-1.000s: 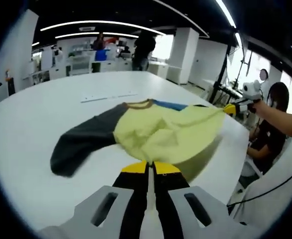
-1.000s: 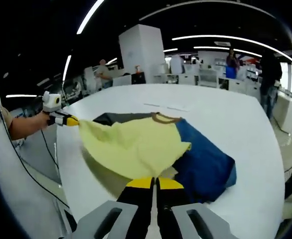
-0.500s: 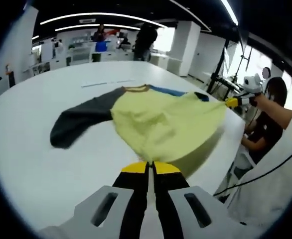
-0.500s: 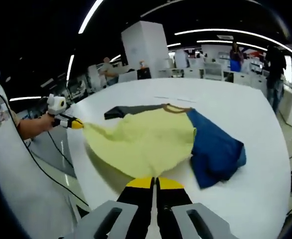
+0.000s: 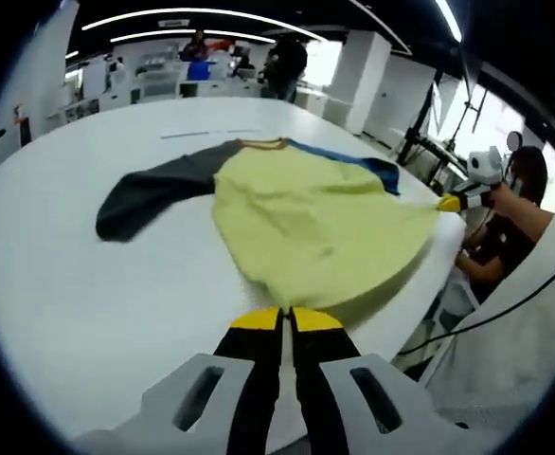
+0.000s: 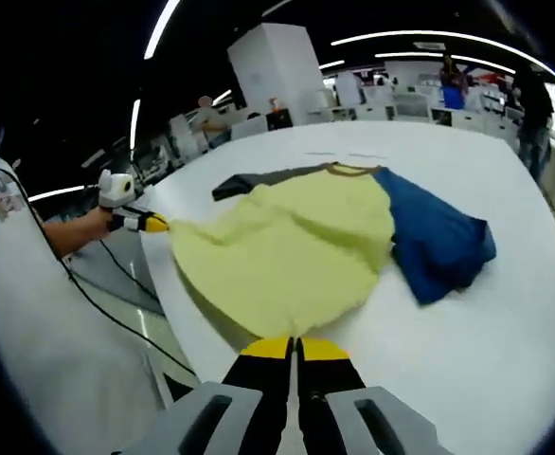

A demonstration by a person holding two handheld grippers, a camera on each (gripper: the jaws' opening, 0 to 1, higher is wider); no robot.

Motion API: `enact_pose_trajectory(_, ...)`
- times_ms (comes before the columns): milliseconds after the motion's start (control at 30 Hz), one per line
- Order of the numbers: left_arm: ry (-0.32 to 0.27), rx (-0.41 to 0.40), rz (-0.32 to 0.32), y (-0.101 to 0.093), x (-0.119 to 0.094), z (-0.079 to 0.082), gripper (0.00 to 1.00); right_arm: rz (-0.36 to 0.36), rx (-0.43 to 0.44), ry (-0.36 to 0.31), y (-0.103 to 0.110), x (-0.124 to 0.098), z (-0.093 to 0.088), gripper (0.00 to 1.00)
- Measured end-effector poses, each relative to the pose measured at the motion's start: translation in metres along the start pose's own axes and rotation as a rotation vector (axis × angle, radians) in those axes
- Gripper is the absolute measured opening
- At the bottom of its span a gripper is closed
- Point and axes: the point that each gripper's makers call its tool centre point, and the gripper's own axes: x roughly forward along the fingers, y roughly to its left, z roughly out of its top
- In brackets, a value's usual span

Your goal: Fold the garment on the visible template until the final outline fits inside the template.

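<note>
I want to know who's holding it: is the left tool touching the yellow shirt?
Touching. In the left gripper view, the left tool is shut on the shirt's hem, which runs straight into its yellow tips.

A broad white bench (image 5: pixel 60 284) with a rounded edge takes up most of the left gripper view. Beyond it stand white pillars (image 5: pixel 349 81) and a far counter (image 5: pixel 154 85) crowded with small items, where 2 people (image 5: pixel 282 66) stand. Long strip lights (image 5: pixel 192 14) run across the dark ceiling. In the right gripper view a white block-shaped column (image 6: pixel 277 71) rises behind the bench (image 6: pixel 505 313), and a thin black cable (image 6: pixel 116 313) hangs off the bench's near edge.
</note>
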Motion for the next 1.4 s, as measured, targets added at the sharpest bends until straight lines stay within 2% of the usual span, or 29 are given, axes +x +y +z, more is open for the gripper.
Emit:
enact_pose_trajectory(267, 0.036, -0.047, 0.002, 0.006, 0.002, -0.018, 0.00, 0.034, 0.040, 0.063, 0.012, 0.009, -0.033, 0.00)
enact_pose_trajectory(400, 0.058, -0.052, 0.006, 0.006, 0.001, -0.025, 0.00, 0.046, 0.047, 0.081, 0.015, 0.013, -0.042, 0.00)
enact_pose_trajectory(833, 0.109, -0.060, -0.036, -0.008, 0.002, -0.039, 0.00, 0.022, 0.057, 0.085, 0.004, 0.007, -0.041, 0.00)
enact_pose_trajectory(1200, 0.183, -0.071, -0.076, -0.020, 0.002, -0.058, 0.00, 0.008, 0.056, 0.100, 0.000, 0.004, -0.047, 0.00)
enact_pose_trajectory(1400, 0.195, -0.088, -0.072, -0.017, 0.001, -0.062, 0.00, 0.017, 0.069, 0.100, 0.002, 0.005, -0.050, 0.00)
